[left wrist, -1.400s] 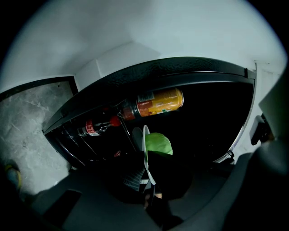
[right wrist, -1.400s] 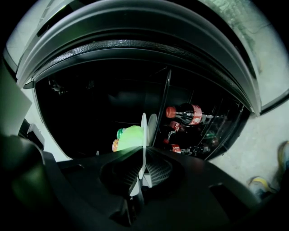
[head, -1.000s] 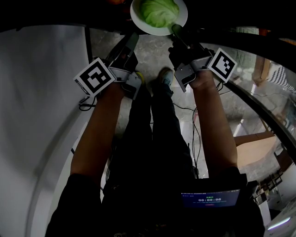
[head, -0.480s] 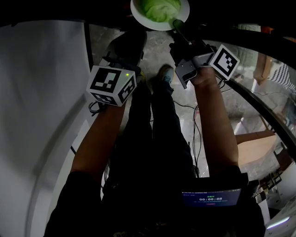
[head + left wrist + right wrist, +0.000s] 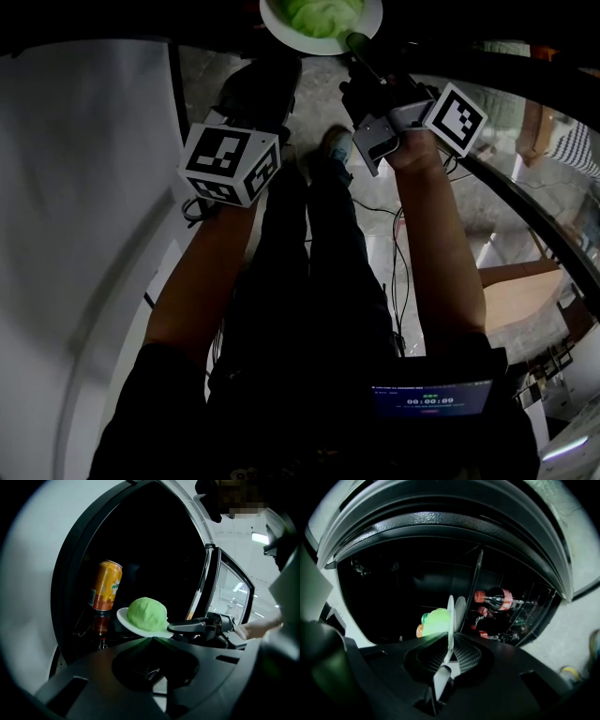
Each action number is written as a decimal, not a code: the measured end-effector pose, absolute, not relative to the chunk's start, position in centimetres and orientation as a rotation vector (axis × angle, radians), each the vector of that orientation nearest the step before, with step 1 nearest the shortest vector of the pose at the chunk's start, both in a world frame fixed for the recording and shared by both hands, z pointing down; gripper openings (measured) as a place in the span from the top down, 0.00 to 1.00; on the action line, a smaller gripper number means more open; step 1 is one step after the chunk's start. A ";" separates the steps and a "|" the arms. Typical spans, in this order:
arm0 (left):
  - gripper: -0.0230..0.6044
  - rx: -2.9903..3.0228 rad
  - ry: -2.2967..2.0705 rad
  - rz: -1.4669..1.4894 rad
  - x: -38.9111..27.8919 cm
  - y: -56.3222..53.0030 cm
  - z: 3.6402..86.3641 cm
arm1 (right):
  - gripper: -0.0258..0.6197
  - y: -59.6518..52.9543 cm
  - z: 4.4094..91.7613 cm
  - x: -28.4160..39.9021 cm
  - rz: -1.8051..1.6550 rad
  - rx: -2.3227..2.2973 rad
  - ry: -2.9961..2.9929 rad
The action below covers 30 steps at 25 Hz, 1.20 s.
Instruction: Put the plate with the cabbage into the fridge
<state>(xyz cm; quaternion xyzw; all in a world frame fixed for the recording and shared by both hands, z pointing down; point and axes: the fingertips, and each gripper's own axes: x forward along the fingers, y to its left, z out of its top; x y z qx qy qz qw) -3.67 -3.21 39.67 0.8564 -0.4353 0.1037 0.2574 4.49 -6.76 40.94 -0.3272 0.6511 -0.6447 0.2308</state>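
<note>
**Dark fridge (image 5: 150, 541) with a plate (image 5: 123, 616) held at its open front**

Black and deep, the inside of the fridge fills the space behind everything. Its front is wide open. An orange can (image 5: 105, 585) stands inside the fridge, on its left side. Some bottles (image 5: 499, 599) with red caps lie inside the fridge, on its right side.

The white plate is up in the air at the open front of the fridge. It is almost flat. A round green cabbage (image 5: 146, 613) sits on top of it. I cannot tell if the plate is past the edge of the fridge.

The right gripper (image 5: 173, 629) reaches toward the fridge and pinches the rim of the plate. Its two jaws squeeze the thin edge, one on each side.

The left gripper (image 5: 151, 648) is in front of the fridge too, and it points at the open front. It touches nothing. Its jaws look pressed together, with nothing between them, but it is very dark there.

On the near side of the fridge, the head view looks down at a grey stone floor (image 5: 202, 84). The person's shoe (image 5: 337, 148) stands on it.
</note>
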 end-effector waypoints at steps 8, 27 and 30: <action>0.96 2.321 -1.183 0.276 -3.5 -3.6 39.3 | 0.92 -6.6 41.0 4.8 -1.782 -0.884 1.723; 0.96 2.320 -1.188 0.266 -3.8 -3.6 39.4 | 0.92 -3.9 39.4 6.2 -1.637 -0.995 1.968; 0.96 2.314 -1.188 0.262 -3.7 -3.7 39.4 | 0.95 -3.7 39.2 6.3 -1.602 -1.041 2.018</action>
